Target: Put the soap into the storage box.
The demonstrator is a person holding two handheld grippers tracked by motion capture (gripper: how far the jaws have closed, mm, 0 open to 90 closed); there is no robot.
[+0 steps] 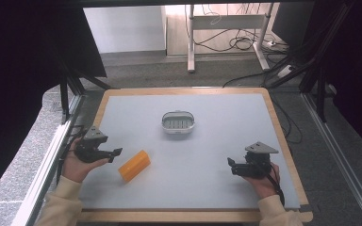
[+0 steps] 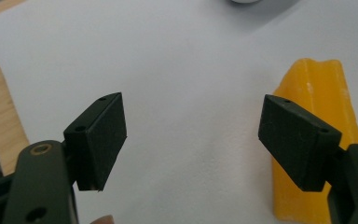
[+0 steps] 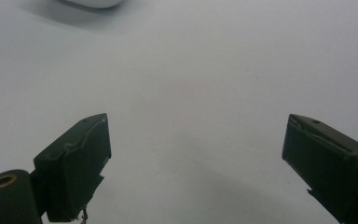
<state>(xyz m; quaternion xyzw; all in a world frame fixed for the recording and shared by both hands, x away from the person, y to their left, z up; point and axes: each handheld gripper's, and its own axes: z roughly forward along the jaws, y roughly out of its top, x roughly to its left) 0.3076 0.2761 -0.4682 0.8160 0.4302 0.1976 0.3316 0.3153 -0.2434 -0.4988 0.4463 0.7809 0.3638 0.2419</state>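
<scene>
An orange bar [image 1: 134, 165] lies flat on the grey table mat [image 1: 207, 141] at the near left. My left gripper [image 1: 115, 152] is just left of the bar, open, with nothing between its jaws. In the left gripper view the gripper [image 2: 193, 135] frames bare mat, and the orange bar [image 2: 317, 93] lies partly behind the right-hand jaw. A white oval soap dish [image 1: 178, 122] with a slotted grey insert sits in the middle of the mat. My right gripper [image 1: 231, 165] is at the near right, open and empty [image 3: 196, 158] over bare mat.
A wooden rim [image 1: 283, 136] borders the mat. Black frame bars stand at the left and right of the table. Beyond the far edge are a desk leg [image 1: 191, 37] and loose cables [image 1: 240, 42] on the floor. The white dish's edge [image 3: 93, 3] shows at the top of the right gripper view.
</scene>
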